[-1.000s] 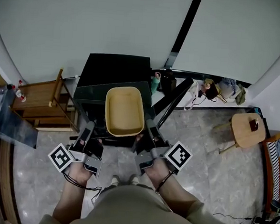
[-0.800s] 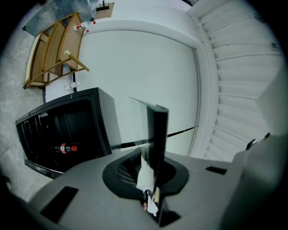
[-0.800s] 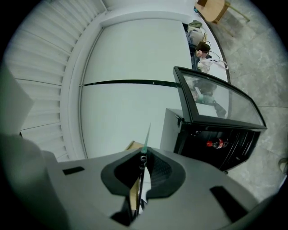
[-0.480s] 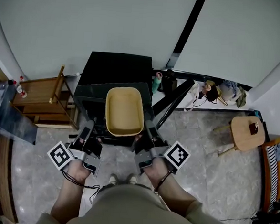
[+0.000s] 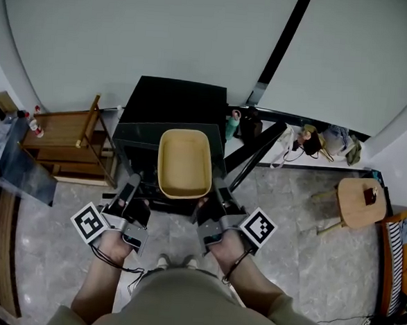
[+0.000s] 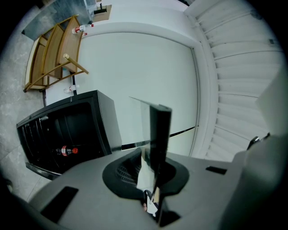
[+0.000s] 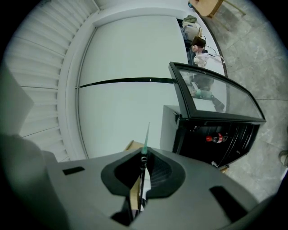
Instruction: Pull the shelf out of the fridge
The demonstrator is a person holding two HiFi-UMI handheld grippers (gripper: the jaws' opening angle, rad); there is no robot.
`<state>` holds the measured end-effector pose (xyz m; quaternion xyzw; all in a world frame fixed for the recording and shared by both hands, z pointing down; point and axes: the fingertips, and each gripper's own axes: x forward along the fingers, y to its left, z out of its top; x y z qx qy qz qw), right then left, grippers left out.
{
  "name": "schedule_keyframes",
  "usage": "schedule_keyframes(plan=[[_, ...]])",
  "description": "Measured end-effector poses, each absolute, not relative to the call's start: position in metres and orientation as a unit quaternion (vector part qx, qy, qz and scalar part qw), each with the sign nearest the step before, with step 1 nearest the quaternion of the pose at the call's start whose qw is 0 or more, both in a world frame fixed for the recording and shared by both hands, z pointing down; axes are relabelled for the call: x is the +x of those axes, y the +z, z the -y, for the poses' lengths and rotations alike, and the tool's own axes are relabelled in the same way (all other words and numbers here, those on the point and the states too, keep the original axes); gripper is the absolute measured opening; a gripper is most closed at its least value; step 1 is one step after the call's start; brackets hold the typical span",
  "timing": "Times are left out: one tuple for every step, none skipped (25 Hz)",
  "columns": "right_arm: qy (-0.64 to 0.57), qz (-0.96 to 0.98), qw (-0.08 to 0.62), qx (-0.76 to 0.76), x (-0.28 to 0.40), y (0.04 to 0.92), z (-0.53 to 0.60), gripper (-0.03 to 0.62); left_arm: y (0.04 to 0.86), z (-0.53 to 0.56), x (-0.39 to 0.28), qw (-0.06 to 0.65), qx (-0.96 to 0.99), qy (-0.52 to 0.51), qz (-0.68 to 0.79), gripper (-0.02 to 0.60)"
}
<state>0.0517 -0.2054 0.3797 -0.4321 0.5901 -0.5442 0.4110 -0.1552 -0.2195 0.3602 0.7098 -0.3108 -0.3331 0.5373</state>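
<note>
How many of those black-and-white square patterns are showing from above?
2. One pattern faces up on the left hand-held gripper, at lower left; the other pattern on the right hand-held gripper, at lower right. Both grip the glass shelf. Other cube faces may hide more.

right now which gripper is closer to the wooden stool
Right. The right gripper holds the glass shelf on the side toward the stool; the left gripper holds the opposite side.

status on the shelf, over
Left hand-held gripper and right hand-held gripper shut on glass shelf edges. Shelf out of fridge, beige tray on it. Open door not in the way.
</note>
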Motion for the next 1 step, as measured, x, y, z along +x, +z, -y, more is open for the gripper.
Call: schedule_keyframes(plan=[[-0.546, -0.589, 0.411, -0.431, 0.0514, 0.3805, 0.2047, 0.008, 0.3607, 0.2184, -0.1554, 0.538, 0.709, -0.334, 0.311, 0.029]])
